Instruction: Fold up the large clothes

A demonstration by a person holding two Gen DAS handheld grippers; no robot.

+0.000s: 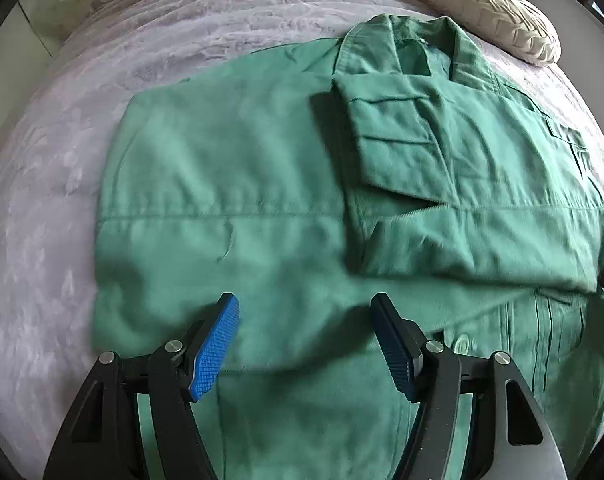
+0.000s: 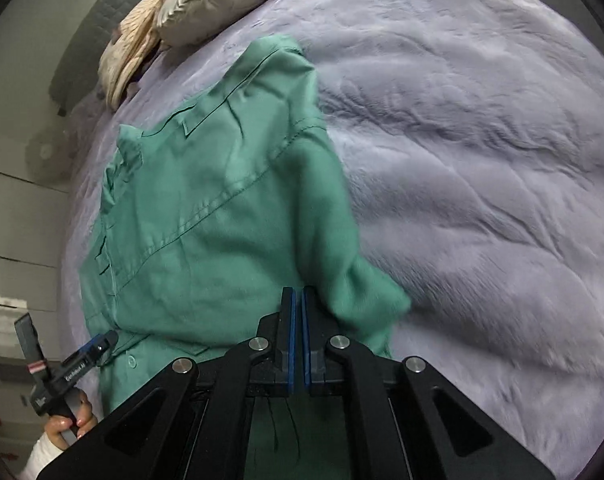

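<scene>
One green cotton work jacket (image 1: 262,200) is spread across the lilac quilted bed (image 1: 62,200), filling mid-frame. The right gripper (image 2: 298,332) is clamped on its edge; slippage would undo the fold. The left gripper (image 1: 305,340) is held open, empty.

a bed covered in a lavender plush bedspread (image 1: 206,36) is carrying a green work jacket (image 1: 230,184), which is lying ahead of the open left tongs (image 1: 303,344). beyond the jacket, a cream pleated pillow (image 1: 485,4) is lying beside a striped cloth (image 2: 130,56).
</scene>
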